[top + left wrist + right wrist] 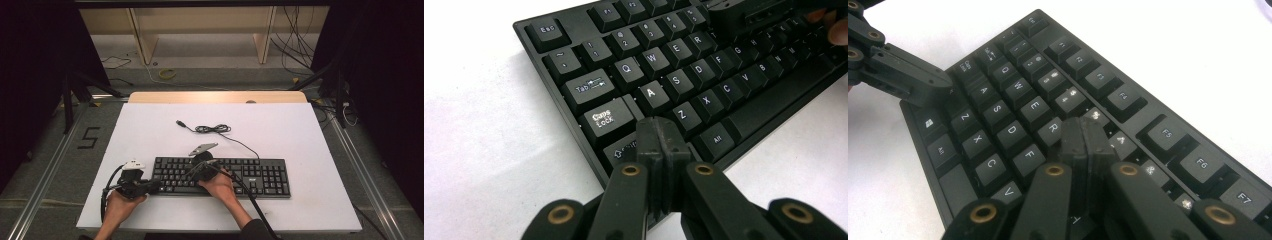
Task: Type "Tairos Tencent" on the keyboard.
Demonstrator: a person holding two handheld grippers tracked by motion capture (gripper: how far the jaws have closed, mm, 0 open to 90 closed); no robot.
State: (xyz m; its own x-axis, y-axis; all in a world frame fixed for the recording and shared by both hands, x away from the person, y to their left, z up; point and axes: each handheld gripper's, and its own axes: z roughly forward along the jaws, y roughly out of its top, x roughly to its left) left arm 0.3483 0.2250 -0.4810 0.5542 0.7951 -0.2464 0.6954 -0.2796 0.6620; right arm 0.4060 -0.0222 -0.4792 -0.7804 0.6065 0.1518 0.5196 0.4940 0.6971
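Note:
A black keyboard (260, 176) lies on the white table top (145, 132), toward the front. My left gripper (156, 186) is at the keyboard's left end with its jaws shut and nothing between them. In the left gripper view its tips (659, 131) stand over the left Shift key, below Caps Lock (605, 119). My right gripper (196, 170) is over the left half of the keys, also shut and empty. In the right gripper view its tips (1083, 132) stand between the R key (1053, 128) and the number row. I cannot tell whether either tip presses a key.
The keyboard's cable (215, 129) runs back from it in a loose coil, with its USB plug (180, 122) lying free on the table. Wide bare table lies behind and to the right. A wooden shelf frame (200, 30) stands beyond the far edge.

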